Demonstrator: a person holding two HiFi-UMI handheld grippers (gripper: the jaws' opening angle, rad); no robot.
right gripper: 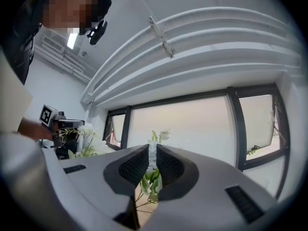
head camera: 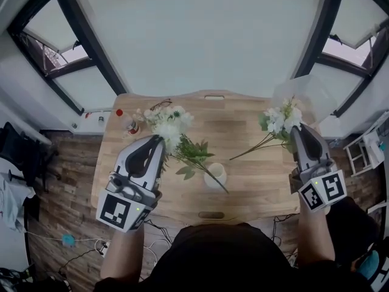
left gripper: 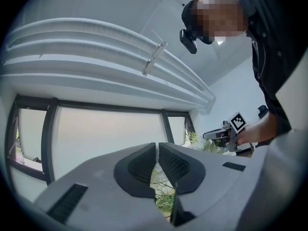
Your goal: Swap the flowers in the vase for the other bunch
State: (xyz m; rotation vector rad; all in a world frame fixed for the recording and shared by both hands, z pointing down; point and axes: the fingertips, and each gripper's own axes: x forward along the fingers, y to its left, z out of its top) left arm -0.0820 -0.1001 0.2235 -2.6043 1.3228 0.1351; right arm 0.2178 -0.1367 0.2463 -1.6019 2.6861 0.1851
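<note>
Wooden tabletop (head camera: 243, 132) was seen from above; a cream vase (head camera: 214, 176) stood near its front edge, roughly midway between the two hands.

Left tongs (head camera: 159, 140) were closed on the left bunch (head camera: 170, 126); the pads were almost together, with green stems showing in the slit between them. Its white blooms sat at the tong tips, over the far left of the tabletop. Its long axis ran diagonally from the blooms down and to the right; the leafy stems led to the vase, and the cut ends crossed its mouth and showed just past it on the near side. I could not tell whether the ends were inside the vase or above it.

Right tongs (head camera: 297, 129) were closed on the right bunch (head camera: 278, 120), with white and green plant matter pinched between the pads. Its blooms were at the far right; thin bare stems trailed down and to the left, pointing toward the vase but ending apart from it.

The two bunches were well apart at the blooms, their stems converging toward the middle. A small bottle (head camera: 130, 126) stood just left of the left bunch, near the far left corner.
</note>
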